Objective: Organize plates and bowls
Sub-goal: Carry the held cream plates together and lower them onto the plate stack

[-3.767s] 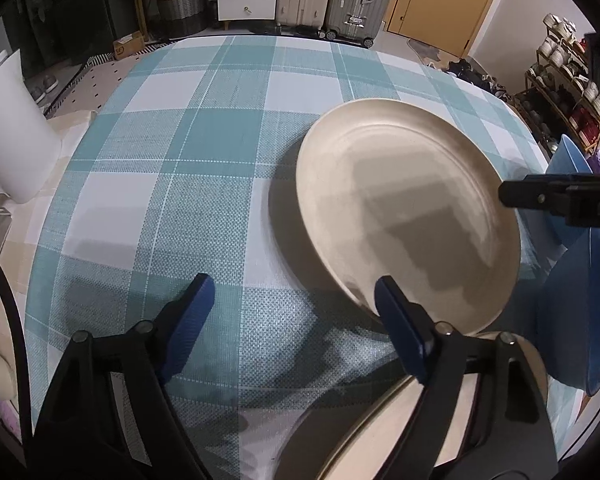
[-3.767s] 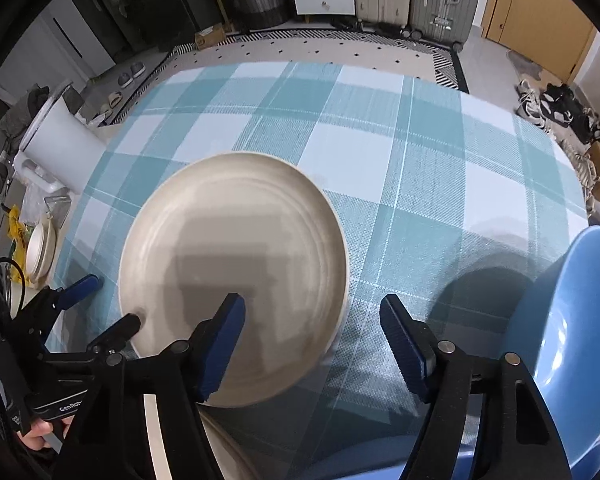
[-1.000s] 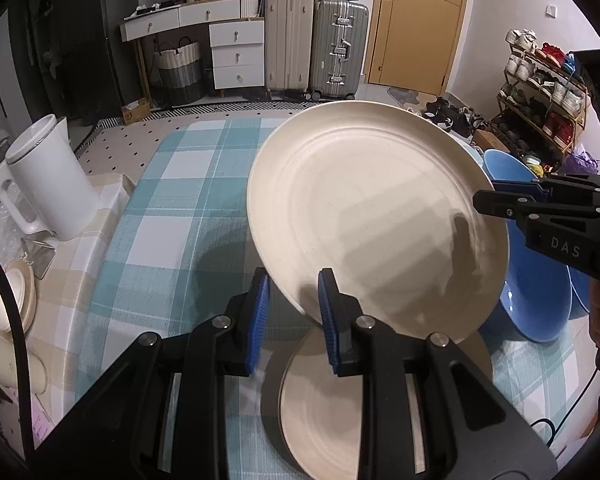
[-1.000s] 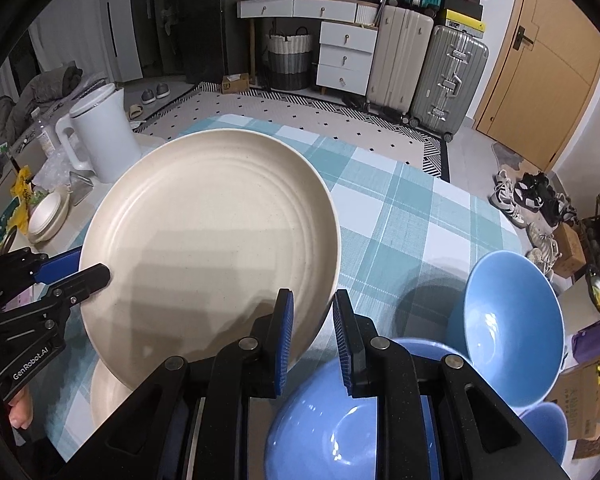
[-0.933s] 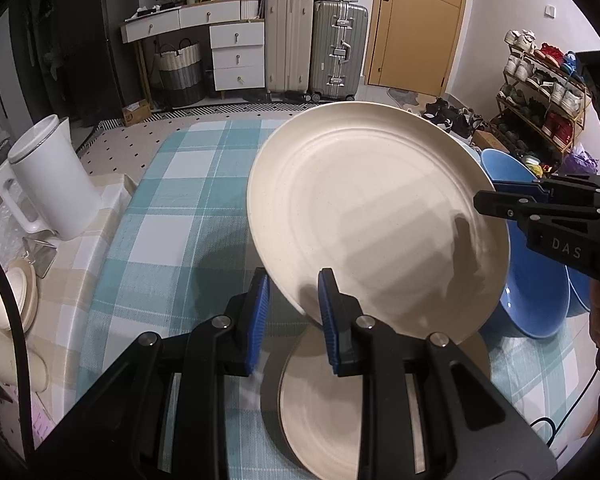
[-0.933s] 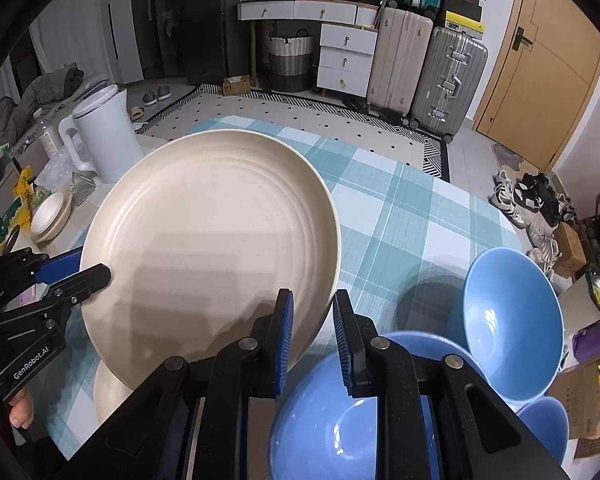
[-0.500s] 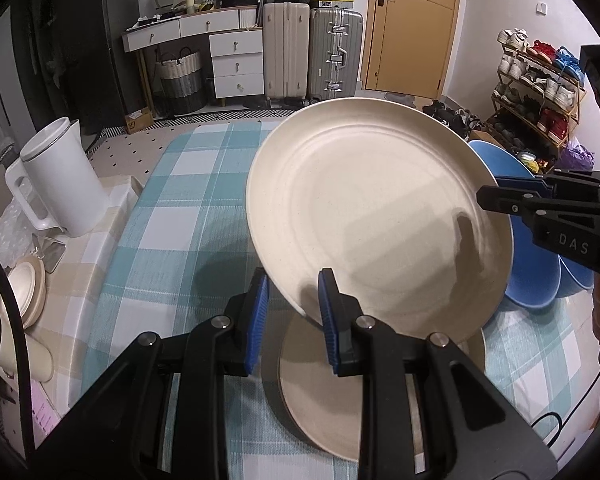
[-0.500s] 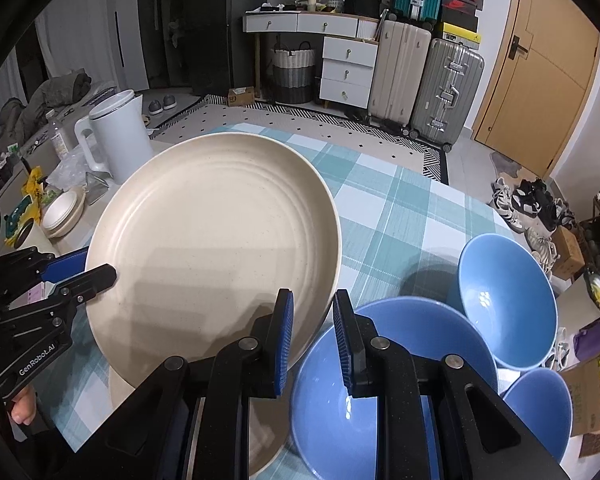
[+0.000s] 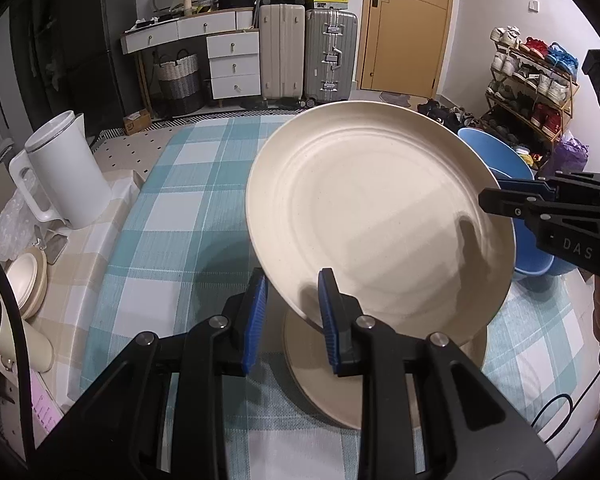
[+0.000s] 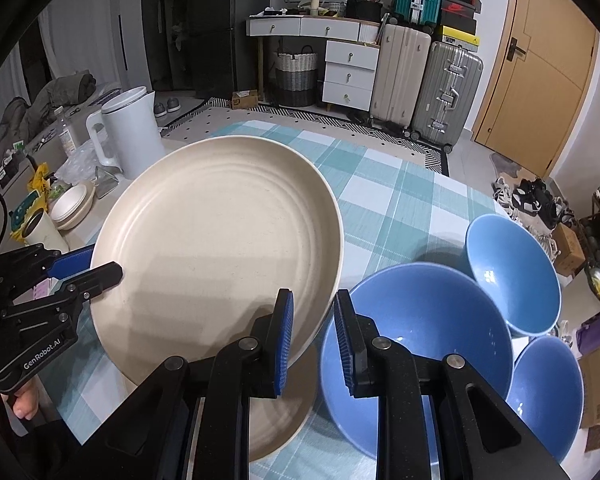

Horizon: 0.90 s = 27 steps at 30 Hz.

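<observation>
A large cream plate hangs in the air above the checked table, held by both grippers. My left gripper is shut on its near-left rim, and my right gripper is shut on the opposite rim. Each gripper also shows in the other's view, the right gripper and the left gripper. Under the held plate a second cream plate lies on the cloth, mostly hidden. Beside it stand a large blue bowl and two smaller blue bowls.
The table wears a teal and white checked cloth. On a side counter to the left are a white kettle, stacked small cream bowls and a cup. Suitcases, drawers and a shoe rack stand beyond the table.
Earlier both grippers stood open around the plate lying on the cloth; now both are shut on its rim and it hangs lifted. Over the last second both hands drew back with it.
</observation>
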Available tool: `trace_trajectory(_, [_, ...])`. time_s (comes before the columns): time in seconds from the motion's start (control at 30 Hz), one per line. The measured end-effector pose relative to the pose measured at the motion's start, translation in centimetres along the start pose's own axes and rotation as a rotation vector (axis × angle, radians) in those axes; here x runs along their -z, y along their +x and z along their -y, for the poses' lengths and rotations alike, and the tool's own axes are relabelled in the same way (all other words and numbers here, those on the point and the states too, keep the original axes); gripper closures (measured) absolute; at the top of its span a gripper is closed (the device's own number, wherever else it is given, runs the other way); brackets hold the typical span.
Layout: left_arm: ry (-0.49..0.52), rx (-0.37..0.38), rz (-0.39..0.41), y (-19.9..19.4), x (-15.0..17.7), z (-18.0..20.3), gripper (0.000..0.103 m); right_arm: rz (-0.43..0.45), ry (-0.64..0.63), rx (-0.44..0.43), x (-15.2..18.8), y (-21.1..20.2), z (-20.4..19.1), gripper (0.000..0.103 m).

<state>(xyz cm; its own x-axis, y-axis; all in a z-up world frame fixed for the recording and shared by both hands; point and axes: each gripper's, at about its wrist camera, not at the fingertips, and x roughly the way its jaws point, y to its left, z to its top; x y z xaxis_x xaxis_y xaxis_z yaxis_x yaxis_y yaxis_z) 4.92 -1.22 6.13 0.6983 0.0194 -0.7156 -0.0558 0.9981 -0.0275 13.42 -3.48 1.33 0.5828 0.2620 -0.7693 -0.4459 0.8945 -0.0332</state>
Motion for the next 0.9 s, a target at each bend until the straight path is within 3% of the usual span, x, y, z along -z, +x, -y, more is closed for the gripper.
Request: trace_trajectory(0.9, [0.028,0.054,-0.02,0.2,2.8,-1.2,0.081,0.03,0.095,-0.022,5.8,-1.8,-1.9,0.081])
